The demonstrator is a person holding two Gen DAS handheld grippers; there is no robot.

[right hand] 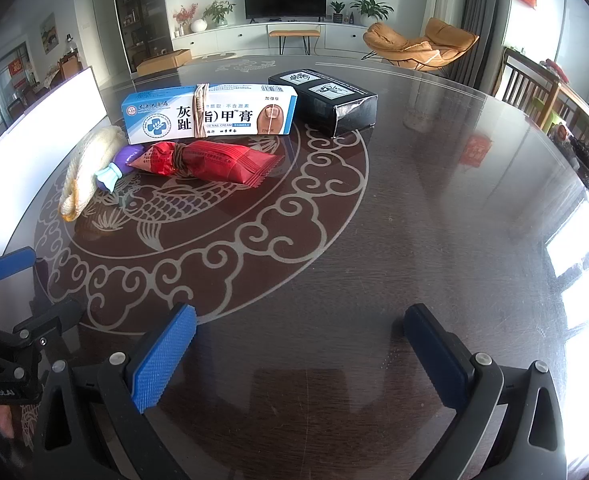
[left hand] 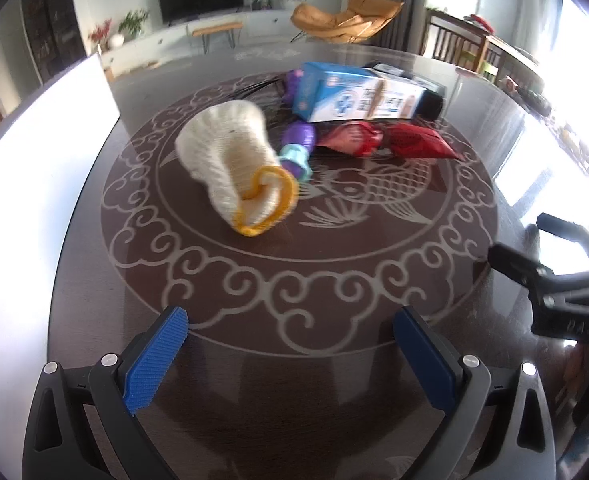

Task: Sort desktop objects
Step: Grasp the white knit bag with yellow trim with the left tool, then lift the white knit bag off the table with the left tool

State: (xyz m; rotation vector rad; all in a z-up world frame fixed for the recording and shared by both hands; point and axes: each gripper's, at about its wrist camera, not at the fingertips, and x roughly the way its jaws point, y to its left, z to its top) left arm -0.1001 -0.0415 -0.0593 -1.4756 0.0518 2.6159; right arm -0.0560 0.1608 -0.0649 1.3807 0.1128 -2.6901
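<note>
A cream knitted glove with a yellow cuff (left hand: 234,164) lies on the dark round table (left hand: 334,380), also in the right wrist view (right hand: 88,168). Behind it are a purple toy (left hand: 298,144), a red snack packet (right hand: 210,162), a blue-and-white cream box (right hand: 210,112) and a black box (right hand: 326,98). My left gripper (left hand: 290,332) is open and empty, a short way in front of the glove. My right gripper (right hand: 300,330) is open and empty, over bare table, well in front of the objects.
A white bin or board (left hand: 34,184) stands at the table's left edge. The right gripper's body (left hand: 554,280) shows at the right of the left wrist view. Chairs (right hand: 526,88) stand beyond the table's far right.
</note>
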